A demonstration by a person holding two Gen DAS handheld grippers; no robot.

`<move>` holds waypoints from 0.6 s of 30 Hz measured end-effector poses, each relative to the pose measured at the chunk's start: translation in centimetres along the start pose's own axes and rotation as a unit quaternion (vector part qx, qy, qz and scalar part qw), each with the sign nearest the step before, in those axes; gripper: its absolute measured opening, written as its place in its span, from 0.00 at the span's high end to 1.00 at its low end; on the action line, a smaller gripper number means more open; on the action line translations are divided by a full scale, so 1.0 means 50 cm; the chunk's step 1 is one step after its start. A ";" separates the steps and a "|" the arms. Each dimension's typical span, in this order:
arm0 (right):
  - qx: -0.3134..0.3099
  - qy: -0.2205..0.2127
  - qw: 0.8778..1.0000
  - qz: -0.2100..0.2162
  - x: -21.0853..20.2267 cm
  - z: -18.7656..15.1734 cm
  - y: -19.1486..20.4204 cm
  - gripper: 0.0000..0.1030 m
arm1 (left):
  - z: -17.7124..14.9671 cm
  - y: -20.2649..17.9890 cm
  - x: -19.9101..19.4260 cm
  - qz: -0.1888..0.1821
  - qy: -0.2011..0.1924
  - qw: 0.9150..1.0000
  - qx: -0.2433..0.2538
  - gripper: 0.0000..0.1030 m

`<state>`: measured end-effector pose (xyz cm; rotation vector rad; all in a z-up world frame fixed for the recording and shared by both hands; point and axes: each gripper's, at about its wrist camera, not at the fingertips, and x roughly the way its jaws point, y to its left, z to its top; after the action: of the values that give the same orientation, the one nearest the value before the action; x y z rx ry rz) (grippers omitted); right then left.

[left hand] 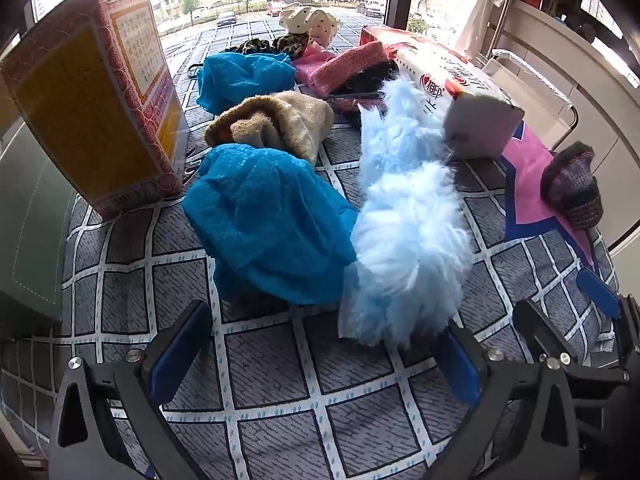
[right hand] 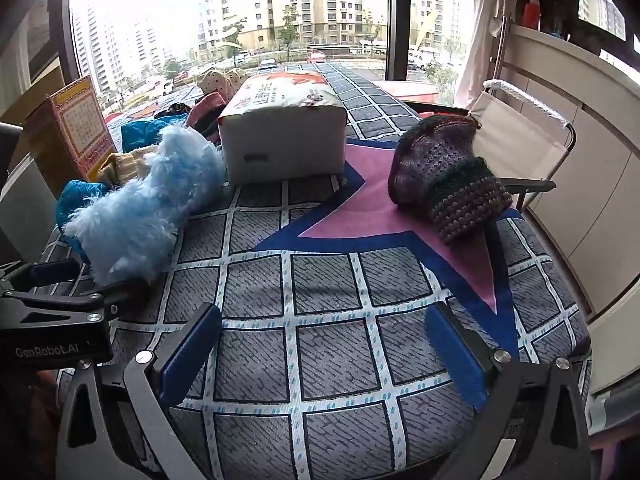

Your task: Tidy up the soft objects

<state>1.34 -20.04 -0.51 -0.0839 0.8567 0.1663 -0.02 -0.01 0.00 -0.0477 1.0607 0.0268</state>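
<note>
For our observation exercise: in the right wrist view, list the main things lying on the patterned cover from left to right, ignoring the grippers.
Patterned box → fluffy light-blue item → white paper-goods pack → dark knitted hat.

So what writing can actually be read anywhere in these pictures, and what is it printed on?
"GenRobot.AI": on the black body of the left tool, seen from the right wrist.
White soft pack: a red heart logo with large characters, too blurred to read.
Red and yellow box: a panel of fine print, too small to read.
Nothing else legible.
</note>
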 end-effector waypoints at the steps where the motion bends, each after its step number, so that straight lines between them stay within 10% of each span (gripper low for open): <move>1: 0.000 0.001 1.000 0.000 0.000 0.000 0.000 0.01 | -0.001 -0.002 0.000 0.001 0.000 1.000 0.001 0.00; 18: -0.017 0.006 1.000 -0.010 0.002 -0.001 0.011 0.01 | -0.015 0.003 0.003 0.002 -0.002 1.000 0.000 0.00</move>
<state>1.29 -19.48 -0.62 -0.1260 0.8642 0.1619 -0.61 0.12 -0.48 -0.0464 1.0570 0.0301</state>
